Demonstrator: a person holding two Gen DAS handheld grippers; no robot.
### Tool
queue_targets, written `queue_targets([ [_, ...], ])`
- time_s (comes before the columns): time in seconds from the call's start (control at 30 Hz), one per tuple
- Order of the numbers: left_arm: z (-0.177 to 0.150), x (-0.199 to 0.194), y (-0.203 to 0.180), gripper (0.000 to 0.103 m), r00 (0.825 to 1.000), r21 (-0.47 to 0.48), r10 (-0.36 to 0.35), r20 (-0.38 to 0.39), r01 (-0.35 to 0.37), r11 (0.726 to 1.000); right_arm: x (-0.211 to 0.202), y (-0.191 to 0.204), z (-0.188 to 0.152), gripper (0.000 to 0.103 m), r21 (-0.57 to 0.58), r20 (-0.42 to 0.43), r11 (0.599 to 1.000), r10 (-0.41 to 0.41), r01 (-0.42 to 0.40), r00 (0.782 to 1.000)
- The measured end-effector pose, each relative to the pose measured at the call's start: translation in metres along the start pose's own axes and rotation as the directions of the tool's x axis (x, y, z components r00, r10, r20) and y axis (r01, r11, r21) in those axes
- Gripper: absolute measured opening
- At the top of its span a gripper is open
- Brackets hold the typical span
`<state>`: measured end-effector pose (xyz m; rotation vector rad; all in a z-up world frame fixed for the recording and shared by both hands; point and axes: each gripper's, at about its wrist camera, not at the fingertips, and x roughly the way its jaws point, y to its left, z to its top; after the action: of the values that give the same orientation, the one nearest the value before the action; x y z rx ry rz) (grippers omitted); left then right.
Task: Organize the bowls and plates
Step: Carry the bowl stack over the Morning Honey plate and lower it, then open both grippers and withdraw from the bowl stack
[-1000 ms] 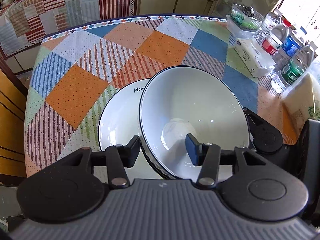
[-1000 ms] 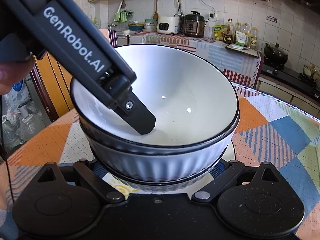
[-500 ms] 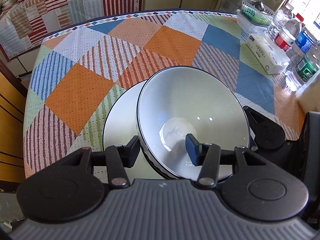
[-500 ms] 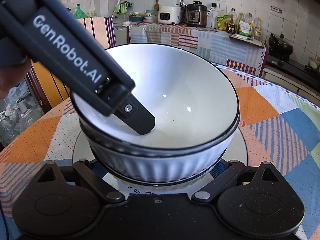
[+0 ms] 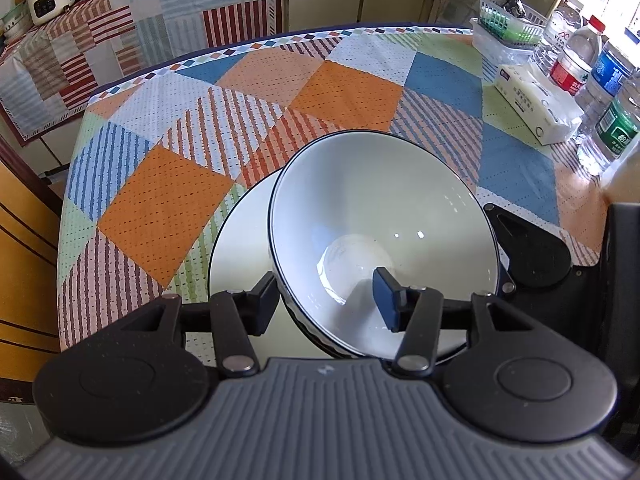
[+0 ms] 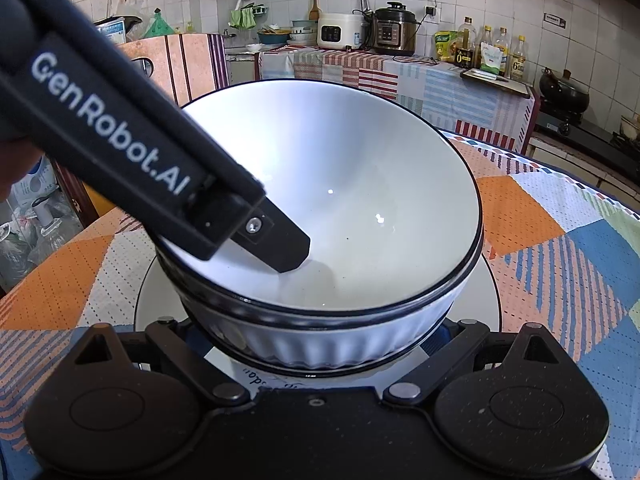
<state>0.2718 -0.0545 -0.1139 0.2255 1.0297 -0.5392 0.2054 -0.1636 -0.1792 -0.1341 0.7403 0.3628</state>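
The left hand-held gripper [image 5: 326, 300] pinched the wall of the white ribbed bowl [image 5: 384, 236], tilted above the white plate [image 5: 240, 248]. The right hand-held gripper [image 6: 320, 344] straddled the bowl's base, its grip hidden. Levelling the bowl, centred over the plate, before release seemed wise.

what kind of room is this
Most likely a home kitchen with a dining table: a rice cooker and pressure cooker on a cloth-covered counter, oil bottles, a wok on the stove, and a patchwork tablecloth.
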Motion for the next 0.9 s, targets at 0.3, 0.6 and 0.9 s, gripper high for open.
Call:
queue_targets([
  [0.3,0.0,-0.004,-0.005,0.053,1.0,0.018,0.026,0.003,-0.026,1.0,0.001,0.004,0.008,0.099,-0.006,-0.048,0.999,-0.035,0.034,0.998],
  [0.6,-0.005,-0.041,-0.009,0.071,0.998,-0.005,0.032,0.048,-0.032,0.999,-0.018,0.01,0.005,0.099,-0.013,-0.036,0.997,-0.081,0.081,0.996],
  [0.9,-0.018,-0.083,-0.017,0.075,0.994,-0.041,0.081,0.073,-0.078,0.996,-0.058,0.015,0.002,0.099,0.102,0.021,0.988,-0.121,0.118,0.992],
])
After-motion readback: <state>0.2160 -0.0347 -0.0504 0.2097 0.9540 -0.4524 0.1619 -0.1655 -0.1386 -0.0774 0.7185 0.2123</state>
